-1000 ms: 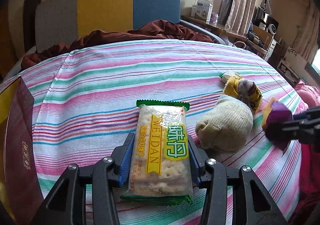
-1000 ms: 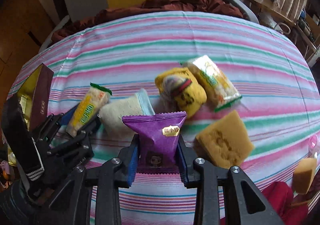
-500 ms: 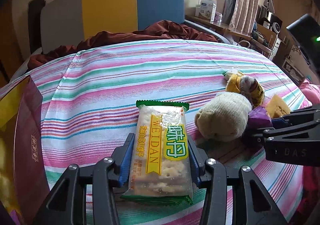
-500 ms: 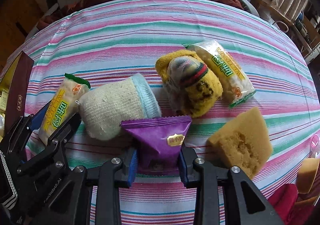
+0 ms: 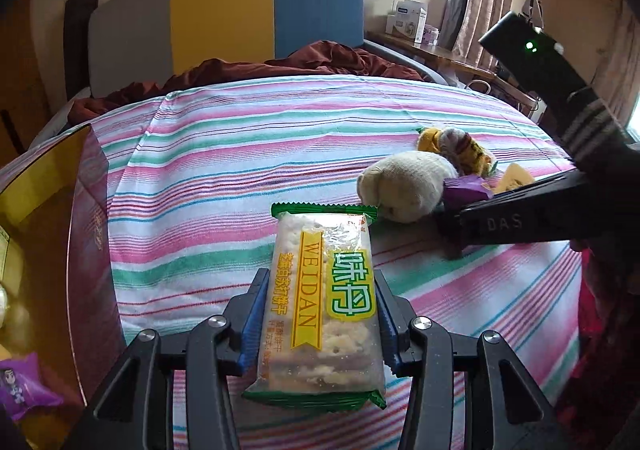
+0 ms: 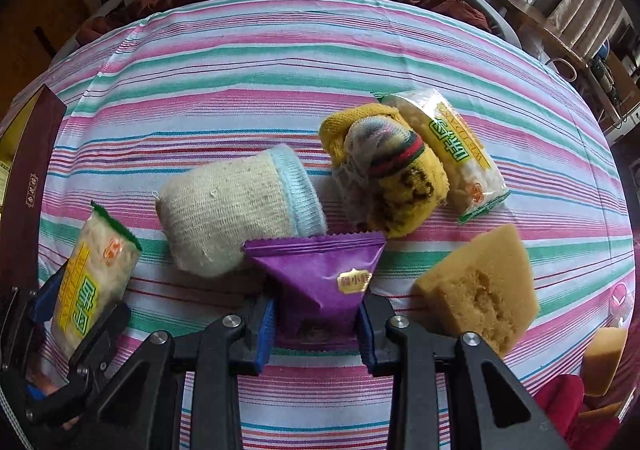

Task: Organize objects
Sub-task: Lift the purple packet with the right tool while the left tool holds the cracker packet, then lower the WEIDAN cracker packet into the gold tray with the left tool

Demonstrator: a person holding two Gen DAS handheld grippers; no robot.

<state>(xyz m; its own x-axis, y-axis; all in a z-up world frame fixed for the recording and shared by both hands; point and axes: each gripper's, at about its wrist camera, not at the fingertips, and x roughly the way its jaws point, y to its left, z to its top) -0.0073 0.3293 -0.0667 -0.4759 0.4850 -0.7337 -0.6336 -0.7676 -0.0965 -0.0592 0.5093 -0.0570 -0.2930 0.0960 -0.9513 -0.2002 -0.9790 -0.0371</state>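
Observation:
My left gripper (image 5: 322, 324) is shut on a green-edged cracker packet (image 5: 320, 310), held above the striped cloth (image 5: 224, 170). The same packet (image 6: 94, 278) shows at lower left in the right wrist view. My right gripper (image 6: 316, 318) is shut on a purple snack pouch (image 6: 320, 274), close to the cloth. Just beyond it lie a cream rolled sock (image 6: 236, 210) and a yellow patterned sock bundle (image 6: 388, 178). A second cracker packet (image 6: 452, 150) rests behind the yellow bundle. A yellow sponge wedge (image 6: 480, 290) lies to the right.
A dark red box (image 5: 48, 250) with a gold inside stands open at the left; a purple pouch (image 5: 22, 386) lies in it. A smaller sponge piece (image 6: 604, 358) sits at the cloth's right edge. A brown blanket (image 5: 248, 70) and a coloured headboard (image 5: 240, 14) are behind.
The left gripper has carried the cracker packet left, nearer the red box. The right gripper came down with the purple pouch toward the cloth beside the cream sock, then held still.

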